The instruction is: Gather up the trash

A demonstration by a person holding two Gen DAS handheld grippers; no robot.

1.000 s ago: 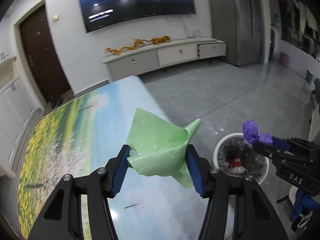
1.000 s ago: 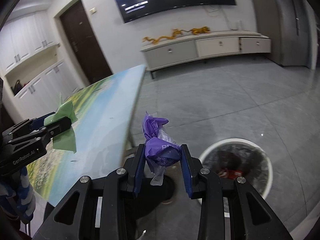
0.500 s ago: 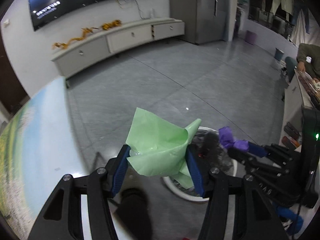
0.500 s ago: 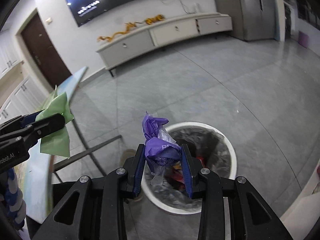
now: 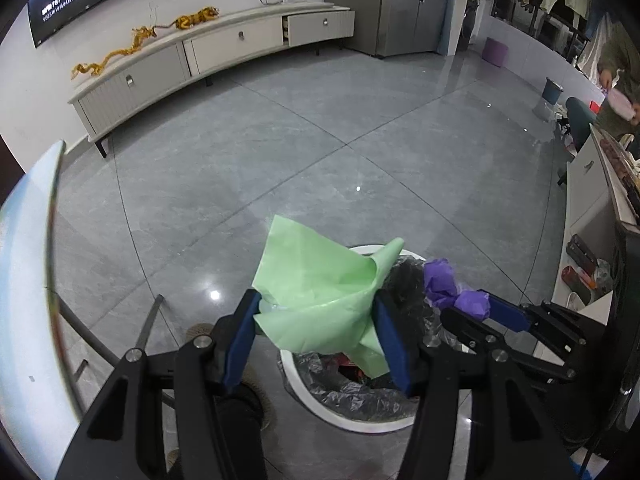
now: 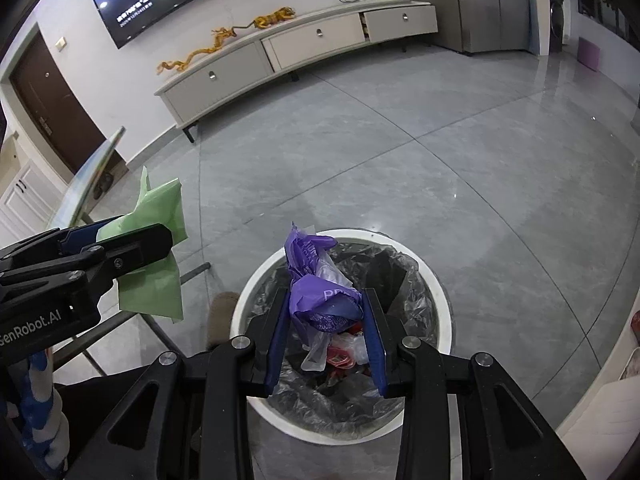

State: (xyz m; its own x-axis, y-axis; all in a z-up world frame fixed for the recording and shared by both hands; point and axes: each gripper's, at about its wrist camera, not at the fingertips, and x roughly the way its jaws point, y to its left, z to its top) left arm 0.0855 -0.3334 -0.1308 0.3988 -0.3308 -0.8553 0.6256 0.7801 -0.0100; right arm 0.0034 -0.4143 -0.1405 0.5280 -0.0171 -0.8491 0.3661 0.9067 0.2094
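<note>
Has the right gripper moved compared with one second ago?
Yes. The right gripper, shut on the purple bag, came from beside the table to above the white bin.

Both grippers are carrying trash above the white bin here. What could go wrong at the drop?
1. The green sheet in the left gripper is wide and light; the right wrist view shows it left of the bin's rim, so it might flutter onto the floor.
2. The purple bag in the right gripper is crumpled and could cling to a pad.
3. The grippers sit close together and may bump.
</note>
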